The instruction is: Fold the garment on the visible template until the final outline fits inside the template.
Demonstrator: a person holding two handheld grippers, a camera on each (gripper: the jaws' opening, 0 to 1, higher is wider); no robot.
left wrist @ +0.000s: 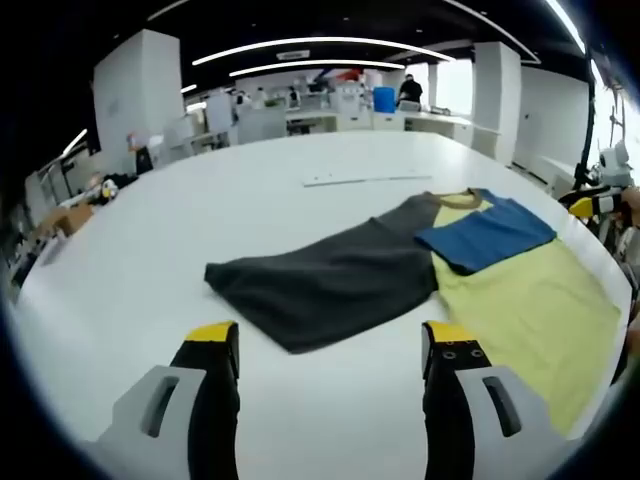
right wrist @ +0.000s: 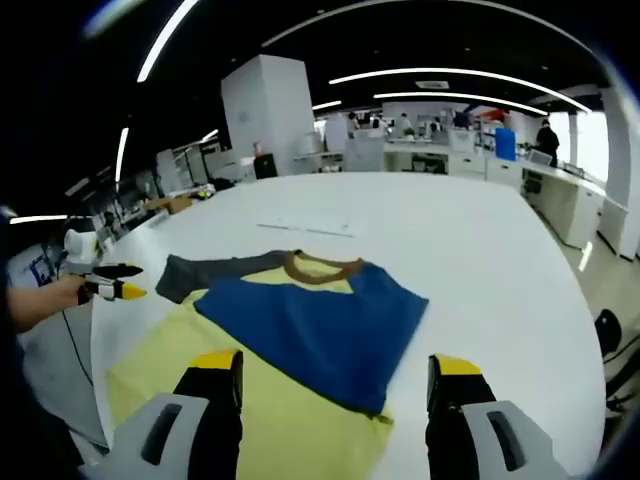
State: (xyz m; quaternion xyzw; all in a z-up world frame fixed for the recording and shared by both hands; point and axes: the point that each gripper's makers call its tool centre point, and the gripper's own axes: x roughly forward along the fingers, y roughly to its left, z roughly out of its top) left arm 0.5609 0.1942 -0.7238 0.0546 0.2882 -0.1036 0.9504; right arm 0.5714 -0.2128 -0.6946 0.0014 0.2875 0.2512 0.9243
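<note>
white table point(left wrist: 200, 200), ceiling light strips point(right wrist: 450, 75)

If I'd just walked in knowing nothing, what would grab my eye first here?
The colour-block garment spread on the big white table: a yellow body, a blue sleeve folded across it, and a dark grey sleeve stretched out sideways. Next, the yellow-tipped left tongs and right tongs, both open and holding nothing.
</note>
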